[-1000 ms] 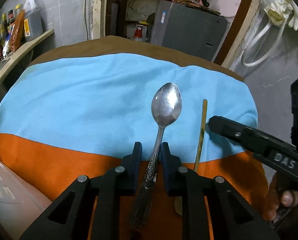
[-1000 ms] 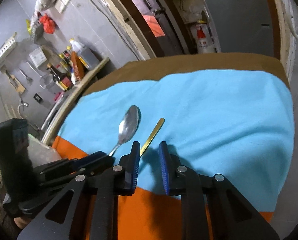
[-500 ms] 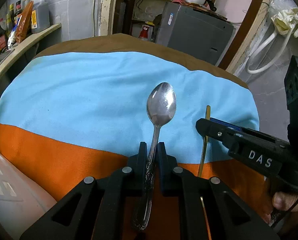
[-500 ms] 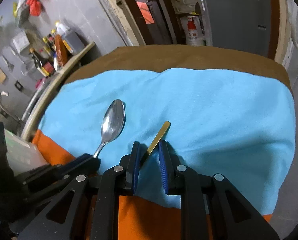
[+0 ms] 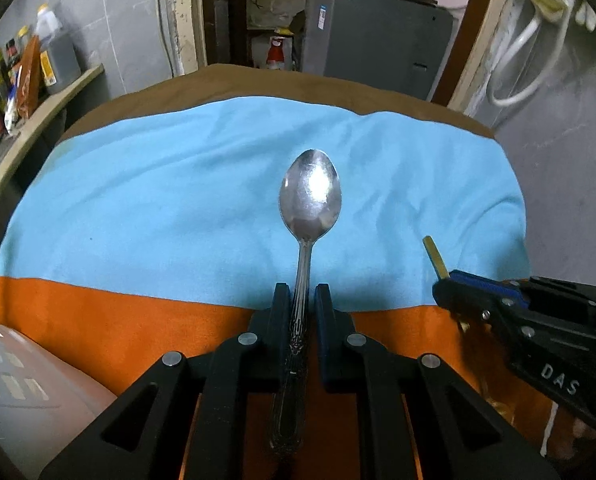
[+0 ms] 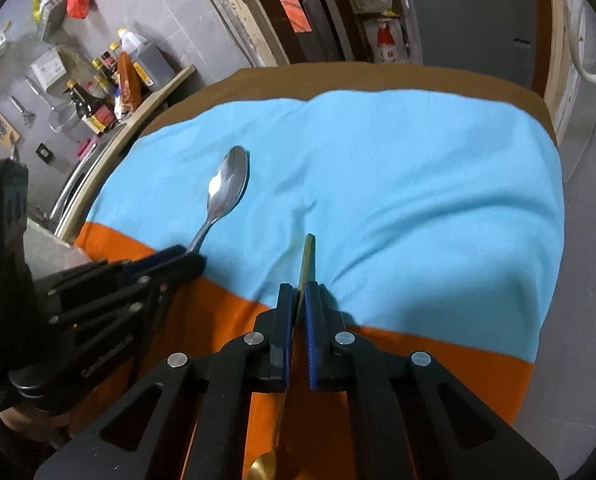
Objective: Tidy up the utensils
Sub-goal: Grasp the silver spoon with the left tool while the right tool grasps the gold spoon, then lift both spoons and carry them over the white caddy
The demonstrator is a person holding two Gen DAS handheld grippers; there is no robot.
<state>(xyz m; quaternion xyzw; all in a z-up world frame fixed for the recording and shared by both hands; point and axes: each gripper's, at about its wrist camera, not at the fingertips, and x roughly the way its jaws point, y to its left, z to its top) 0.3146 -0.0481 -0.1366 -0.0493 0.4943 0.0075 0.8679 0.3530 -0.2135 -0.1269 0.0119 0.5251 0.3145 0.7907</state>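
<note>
Nearest, we hold the left gripper (image 5: 301, 300) clamped on the silver spoon (image 5: 309, 216): its fingers press the patterned handle partway along, the butt end running back beneath the gripper body toward us. In the same near band, we hold the right gripper (image 6: 298, 300) with its jaws just drawn in on the gold utensil (image 6: 306, 258), a thin flat strip; the blue pads (image 6: 310, 332) sit against either face of it, and a rounded gold end shows below the gripper. Both grips sit over the orange band of the cloth (image 5: 98, 320). Further out, each utensil runs straight ahead along its gripper's line, away from us: the spoon's bowl lies face up over the blue panel (image 5: 178, 184), and the gold strip's square tip also reaches over the blue. The two long axes lie roughly side by side, spoon to the left, gold piece to the right, near but apart, each in its own hand. We judge that any lift or carry should keep both pieces lengthwise, with little swing at the far ends. Farthest, a brown edge of the surface, then a grey cabinet (image 5: 373, 36) and a shelf of bottles (image 6: 110, 80).
</note>
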